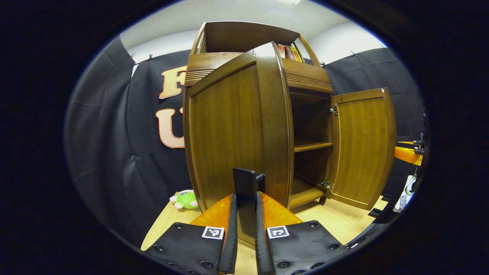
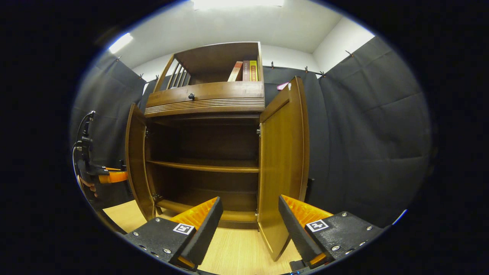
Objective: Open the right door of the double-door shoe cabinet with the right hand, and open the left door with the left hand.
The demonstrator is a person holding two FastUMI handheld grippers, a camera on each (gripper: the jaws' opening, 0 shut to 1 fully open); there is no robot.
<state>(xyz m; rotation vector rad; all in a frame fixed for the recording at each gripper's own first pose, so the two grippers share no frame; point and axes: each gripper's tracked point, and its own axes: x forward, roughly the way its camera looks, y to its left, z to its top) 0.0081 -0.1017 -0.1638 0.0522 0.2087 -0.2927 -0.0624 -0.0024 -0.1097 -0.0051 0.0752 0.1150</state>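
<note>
L gripper (image 1: 246,214), bottom centre of left gripper view, is clamped narrow on the dark handle (image 1: 244,183) of the brown wooden left door (image 1: 229,133), swung open. R gripper (image 2: 250,229), bottom of right gripper view, gapes wide, holding nothing, w/ the open brown wooden right door (image 2: 282,160) just beyond. Brown wooden double-door shoe cabinet (image 2: 206,99) fills frame centre, books (image 2: 244,70) up top.
</note>
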